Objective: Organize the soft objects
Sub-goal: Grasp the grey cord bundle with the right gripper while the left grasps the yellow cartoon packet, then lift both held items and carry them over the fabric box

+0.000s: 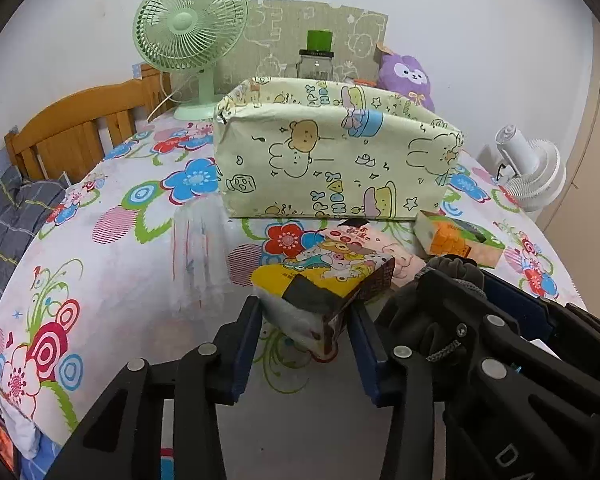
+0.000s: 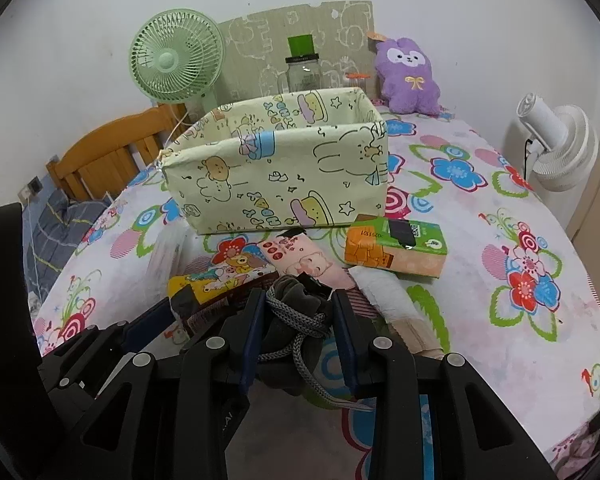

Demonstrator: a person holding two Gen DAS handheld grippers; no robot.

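On a bed [image 1: 140,248] covered with a flower-print sheet, a pale green fabric box [image 1: 332,156] with cartoon animals stood open-topped toward the far edge. In front of it, toward the near edge, lay a cluster of soft packs: a yellow cartoon tissue pack [image 1: 328,280], a pink piglet-print pack [image 2: 304,260] just behind it, and an orange-and-green tissue pack [image 2: 396,248] further toward the right edge. The left tool [image 1: 306,320] had its two blue-padded fingers on either side of the yellow cartoon tissue pack's near corner, the right pad against its side and the left pad at its edge; whether they truly pressed it could not be told. The right tool [image 2: 300,312], just beside the left one, was clamped on a dark grey drawstring pouch [image 2: 296,308], whose grey braided cord [image 2: 296,344] looped down between the fingers. Under that tool a whitish rolled bundle [image 2: 388,292] lay on the sheet. Along the far edge by the wall stood a green desk fan [image 1: 188,40], a glass jar [image 2: 302,74] with a green lid, a sheet of printed cardboard [image 2: 260,40] and a purple plush toy [image 2: 408,76]. A white fan [image 2: 560,148] stood beyond the right edge, and a wooden headboard [image 1: 76,128] rose at the left.
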